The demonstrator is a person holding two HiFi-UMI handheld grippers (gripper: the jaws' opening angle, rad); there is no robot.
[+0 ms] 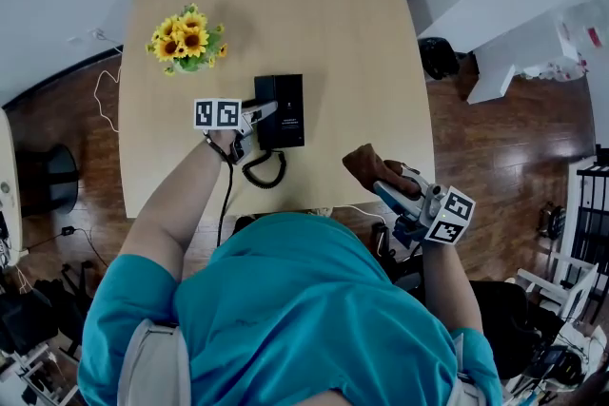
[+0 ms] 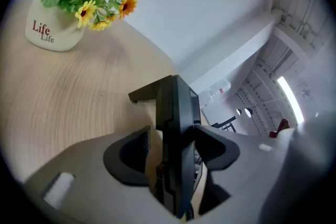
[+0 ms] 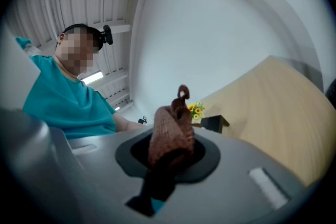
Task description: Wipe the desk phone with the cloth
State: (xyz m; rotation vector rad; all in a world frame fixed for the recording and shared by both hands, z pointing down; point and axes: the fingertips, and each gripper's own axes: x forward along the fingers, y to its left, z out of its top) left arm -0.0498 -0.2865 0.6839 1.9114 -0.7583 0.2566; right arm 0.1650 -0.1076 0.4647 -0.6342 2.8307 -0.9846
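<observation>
- Sitting on the bench (image 1: 314,5), the desk phone (image 1: 290,105) stood between the left tool (image 1: 266,113)'s parted jaws, one pad short of it; closing firmly should steady it.
- Right of the phone, the right tool (image 1: 383,176) pinched the cloth (image 1: 364,164) tight; light strokes would probably suit.
- Whether handset or body was straddled stayed unclear.

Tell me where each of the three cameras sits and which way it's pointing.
Head view: on the person's head, looking steeply down at the table, phone and sunflowers; shows teal shirt, both forearms, left gripper, and right gripper with the cloth.
Left gripper view: rides the left gripper, looking along its jaws flanking the phone; no body part shows.
Right gripper view: rides the right gripper, jaws clamped on the cloth, facing the person's torso.
Shared: all three show phone and sunflowers.
</observation>
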